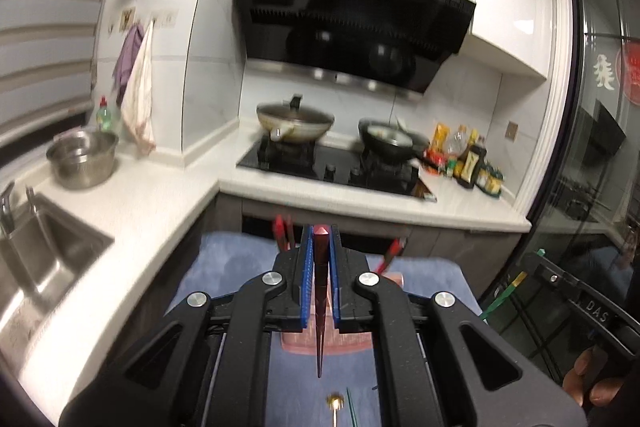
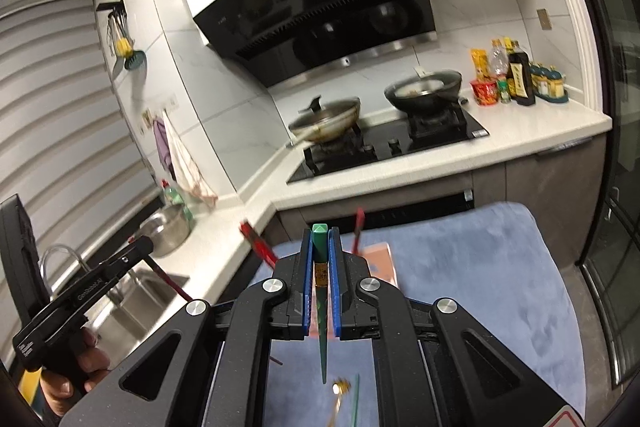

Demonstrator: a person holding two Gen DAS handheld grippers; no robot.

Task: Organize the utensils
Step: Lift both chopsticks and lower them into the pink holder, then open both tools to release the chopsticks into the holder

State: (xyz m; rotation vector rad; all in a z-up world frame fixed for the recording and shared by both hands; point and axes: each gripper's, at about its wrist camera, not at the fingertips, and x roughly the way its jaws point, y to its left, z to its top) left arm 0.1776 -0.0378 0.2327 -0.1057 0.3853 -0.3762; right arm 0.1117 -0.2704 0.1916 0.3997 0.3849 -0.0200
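Both chopsticks are off the blue mat and in the air, so the step in hand looks like carrying them to the pink holder.

- Left gripper point(image 1: 320, 247): clenched on a dark red chopstick point(image 1: 320, 307). The square butt end pokes out past the fingertips on the far side; the tapered tip runs back toward the camera.
- Right gripper point(image 2: 320, 247): clenched on a green chopstick point(image 2: 321, 327), held the same way, butt far and tip near. A gold band on it sits between the pads.
- Pink holder point(image 1: 320, 341): on the blue mat point(image 1: 224, 267) covering the worktop, mostly hidden behind the left gripper. Red chopsticks point(image 1: 282, 231) already stick up out of its far side.
- Still loose on the mat, nearest the camera: a gold-ended utensil point(image 1: 335, 403) and a thin green stick point(image 1: 352, 407) just right of it.

How to do it well, my read:
- Each stick is pinched near the thick end with a long free tail, so it can pivot in the pads. Keep the grip tight and the wrists steady.
- Tip one in at a time; the two grippers are close side by side.
- Steer clear of the standing red ones, which lean and could be knocked out.
- Release only once the stick is bottomed in the holder.
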